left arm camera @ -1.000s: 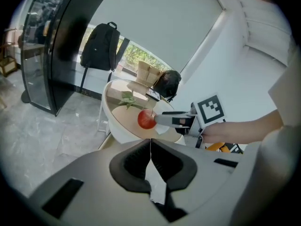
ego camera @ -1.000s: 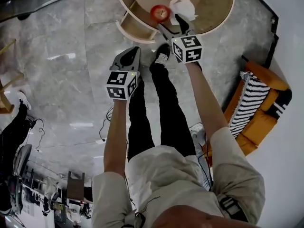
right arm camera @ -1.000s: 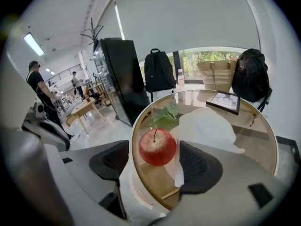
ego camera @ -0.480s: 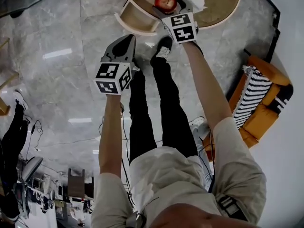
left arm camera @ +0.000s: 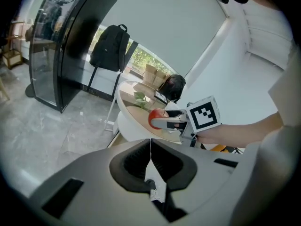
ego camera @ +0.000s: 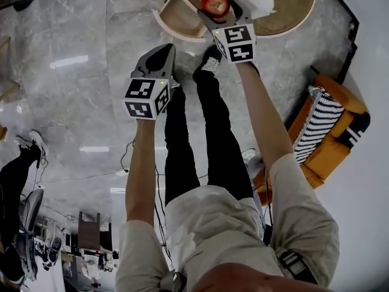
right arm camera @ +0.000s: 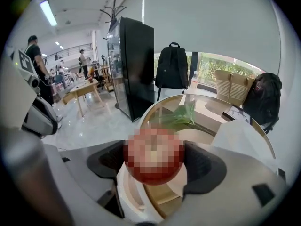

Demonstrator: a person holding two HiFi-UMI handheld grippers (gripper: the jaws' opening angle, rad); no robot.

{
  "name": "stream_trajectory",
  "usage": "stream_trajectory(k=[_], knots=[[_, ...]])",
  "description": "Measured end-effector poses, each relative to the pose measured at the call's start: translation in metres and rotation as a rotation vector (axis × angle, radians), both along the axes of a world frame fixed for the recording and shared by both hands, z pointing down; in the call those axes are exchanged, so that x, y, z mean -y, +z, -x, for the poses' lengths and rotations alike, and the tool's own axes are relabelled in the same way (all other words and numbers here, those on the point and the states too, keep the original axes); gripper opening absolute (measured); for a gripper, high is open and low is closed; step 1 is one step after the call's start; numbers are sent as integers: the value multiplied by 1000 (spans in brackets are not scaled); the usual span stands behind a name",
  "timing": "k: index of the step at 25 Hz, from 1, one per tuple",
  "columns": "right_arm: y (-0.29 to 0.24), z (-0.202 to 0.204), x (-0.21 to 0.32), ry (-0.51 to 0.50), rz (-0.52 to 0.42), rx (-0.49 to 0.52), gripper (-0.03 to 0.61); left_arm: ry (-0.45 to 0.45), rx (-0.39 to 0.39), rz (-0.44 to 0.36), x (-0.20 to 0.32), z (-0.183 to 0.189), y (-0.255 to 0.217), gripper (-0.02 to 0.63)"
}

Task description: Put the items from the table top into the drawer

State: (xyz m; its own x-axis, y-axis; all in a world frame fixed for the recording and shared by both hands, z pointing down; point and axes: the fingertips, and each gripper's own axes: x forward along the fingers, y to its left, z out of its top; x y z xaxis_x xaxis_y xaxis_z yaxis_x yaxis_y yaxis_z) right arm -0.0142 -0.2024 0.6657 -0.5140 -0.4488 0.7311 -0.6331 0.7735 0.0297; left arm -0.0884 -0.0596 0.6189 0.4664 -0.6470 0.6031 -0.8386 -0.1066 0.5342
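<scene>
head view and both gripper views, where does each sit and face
Head view: on the person's head, steeply down at legs, arms, left gripper, right gripper.
Left gripper view: on the left gripper, along its shut jaws toward the round table; right forearm shows.
Right gripper view: on the right gripper; jaws have just been opening around the apple.
Shared: all three show apple and table.

We can read no words, numbers or brand names in any of the views. The only printed marks are black-and-white square patterns on the left marker cube (ego camera: pixel 146 98) and the right marker cube (ego camera: pixel 236 43), and they carry no letters.
</scene>
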Motion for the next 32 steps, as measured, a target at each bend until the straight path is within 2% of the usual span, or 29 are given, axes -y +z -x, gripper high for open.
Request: stream_trajectory(k=[3, 6, 10, 13, 16, 21, 23, 27, 30, 32], knots=[[-12, 18, -29, -47, 13, 58, 365, -1, -7, 0, -7, 0, 1, 21], [-11, 42, -80, -147, 95, 123, 365, -14, -2, 23, -22, 7, 12, 21], [25, 55, -132, -221, 185, 136, 365, -28, 2, 70, -44, 19, 51, 21], [80, 48, -150, -184, 263, 120, 365, -84, -5, 117, -64, 25, 88, 21], [148, 30, -146, -83, 315, 102, 365, -134, -36, 147, -77, 20, 127, 21], [261, 8, -131, 146, 467, 125, 365, -72, -43, 167, -95, 7, 175, 21], [294, 4, -117, 187, 486, 130, 365, -56, -34, 172, -96, 5, 194, 21], [336, -1, -109, 142, 483, 54, 365, -59, -14, 184, -103, 10, 219, 21], [352, -3, -115, 69, 460, -43, 365, -66, -2, 205, -113, 16, 225, 21], [356, -4, -116, 46, 445, -70, 365, -50, 4, 217, -116, 13, 227, 21]])
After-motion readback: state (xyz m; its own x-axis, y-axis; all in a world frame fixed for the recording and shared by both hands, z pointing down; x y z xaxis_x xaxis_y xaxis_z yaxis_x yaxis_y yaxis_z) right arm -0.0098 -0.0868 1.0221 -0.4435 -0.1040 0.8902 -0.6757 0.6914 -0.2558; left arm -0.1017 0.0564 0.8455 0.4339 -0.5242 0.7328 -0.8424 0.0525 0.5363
